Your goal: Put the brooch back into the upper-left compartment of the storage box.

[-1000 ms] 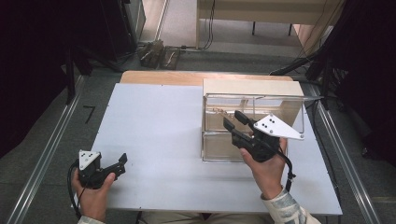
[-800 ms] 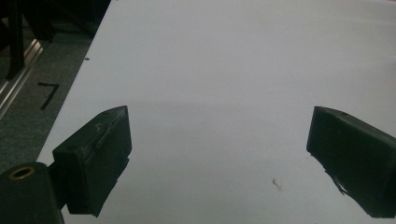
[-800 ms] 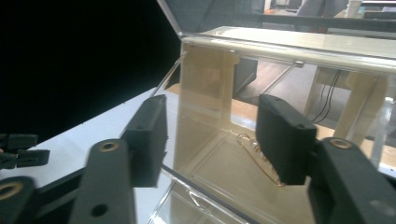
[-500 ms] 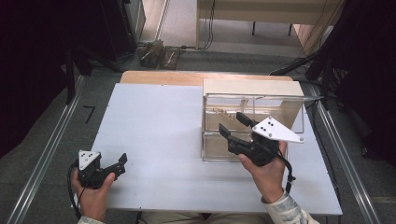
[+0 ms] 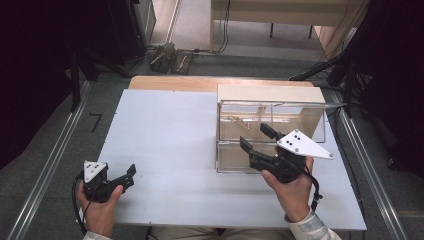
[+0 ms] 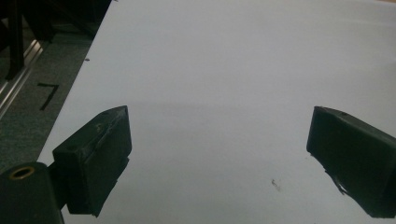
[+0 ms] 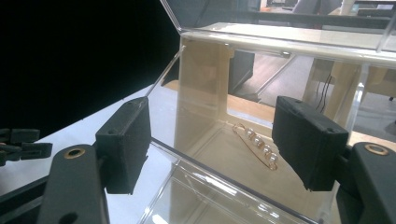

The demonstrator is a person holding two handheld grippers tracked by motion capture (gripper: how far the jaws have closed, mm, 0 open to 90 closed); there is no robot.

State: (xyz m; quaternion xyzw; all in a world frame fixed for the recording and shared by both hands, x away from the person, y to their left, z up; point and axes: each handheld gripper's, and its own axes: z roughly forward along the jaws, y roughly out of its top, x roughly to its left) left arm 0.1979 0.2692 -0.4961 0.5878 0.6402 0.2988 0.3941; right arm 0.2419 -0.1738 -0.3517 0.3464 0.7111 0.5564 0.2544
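Read just one mark, a black "7" (image 5: 95, 122) drawn on the grey floor (image 5: 60, 150) just beside the left edge of the white table (image 5: 165, 150), seen from the high view and the left gripper view alike.

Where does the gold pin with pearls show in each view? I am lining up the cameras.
High view: the pearl pin lies inside the clear box, upper compartment, left part, ahead of the right hand-held gripper.
Right gripper view: pin right of centre, on the wooden floor behind the clear front wall, between the open jaws.
Left gripper view: bare white table, no pin.
Shared landmark: the box.
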